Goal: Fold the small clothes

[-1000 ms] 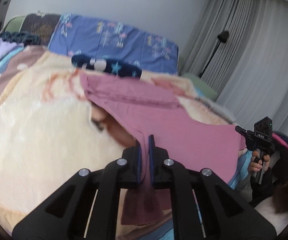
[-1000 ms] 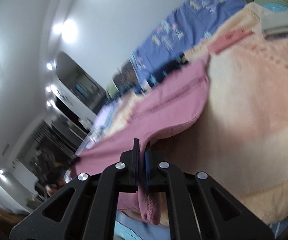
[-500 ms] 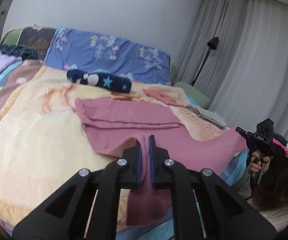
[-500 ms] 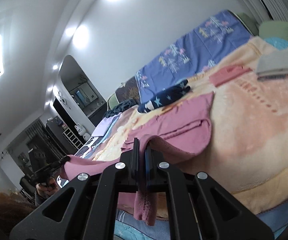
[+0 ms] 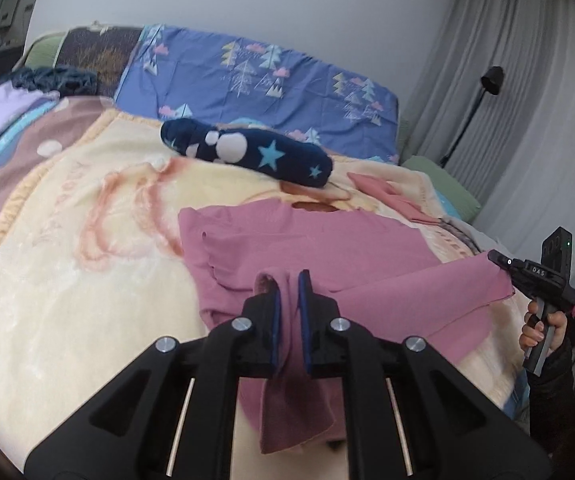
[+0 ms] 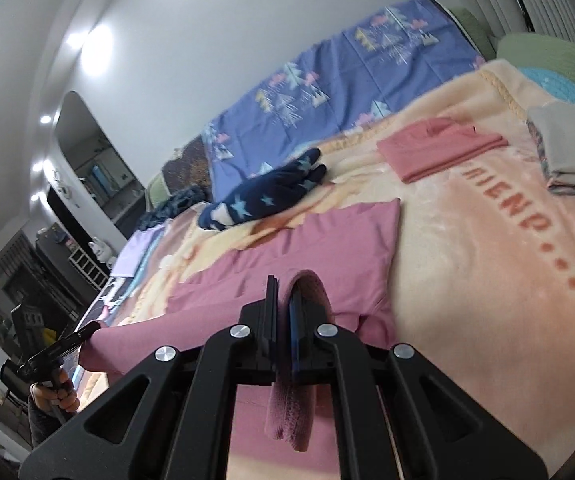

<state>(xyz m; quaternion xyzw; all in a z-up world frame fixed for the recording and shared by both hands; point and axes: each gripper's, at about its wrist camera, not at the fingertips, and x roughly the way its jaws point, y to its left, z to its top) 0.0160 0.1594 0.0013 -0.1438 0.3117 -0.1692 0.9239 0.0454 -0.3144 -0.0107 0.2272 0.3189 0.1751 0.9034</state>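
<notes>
Now draped flatter on blanket (image 5: 67,280), pink garment (image 5: 327,248) | left gripper (image 5: 288,284) and right gripper (image 6: 283,300) both clamped on near edge | keeps hem taut for folding over

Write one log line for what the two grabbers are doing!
left gripper: shut on pink garment | right gripper: shut on pink garment | garment: partly on blanket

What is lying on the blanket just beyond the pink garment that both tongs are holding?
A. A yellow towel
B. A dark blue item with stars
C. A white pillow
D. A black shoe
B: a dark blue item with stars lies on the blanket past the far edge of the pink garment, whose near edge the left tongs and the right tongs grip.
</notes>
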